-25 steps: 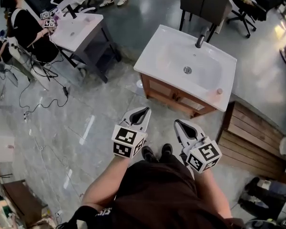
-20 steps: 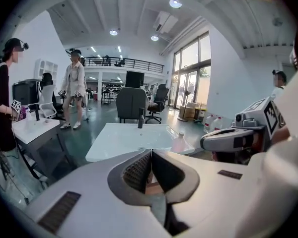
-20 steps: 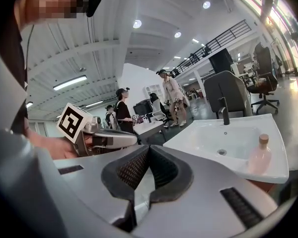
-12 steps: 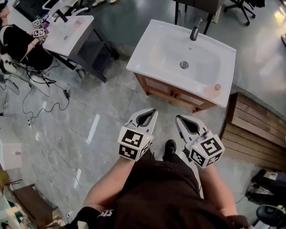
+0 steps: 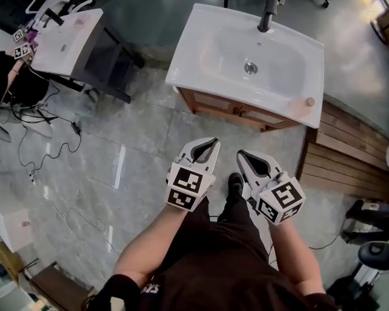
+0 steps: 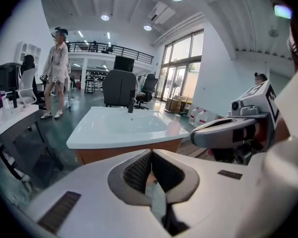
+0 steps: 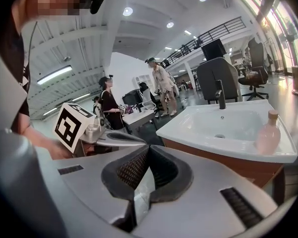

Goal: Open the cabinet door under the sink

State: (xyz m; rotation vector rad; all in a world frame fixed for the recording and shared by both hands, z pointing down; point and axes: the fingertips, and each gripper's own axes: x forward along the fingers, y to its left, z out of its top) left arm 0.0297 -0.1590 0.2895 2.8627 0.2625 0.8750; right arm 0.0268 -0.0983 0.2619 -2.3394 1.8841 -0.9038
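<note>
Both grippers closed and empty, short of the sink cabinet.
The left gripper (image 5: 212, 141) and right gripper (image 5: 240, 153) have their jaws pressed together on nothing, side by side above the grey tiled floor (image 5: 117, 148). Ahead, apart from both, stands the brown wooden cabinet (image 5: 223, 104), its doors flush, under the white sink (image 5: 188, 57). A pink bottle (image 5: 309, 102) sits at the sink's front right corner.
</note>
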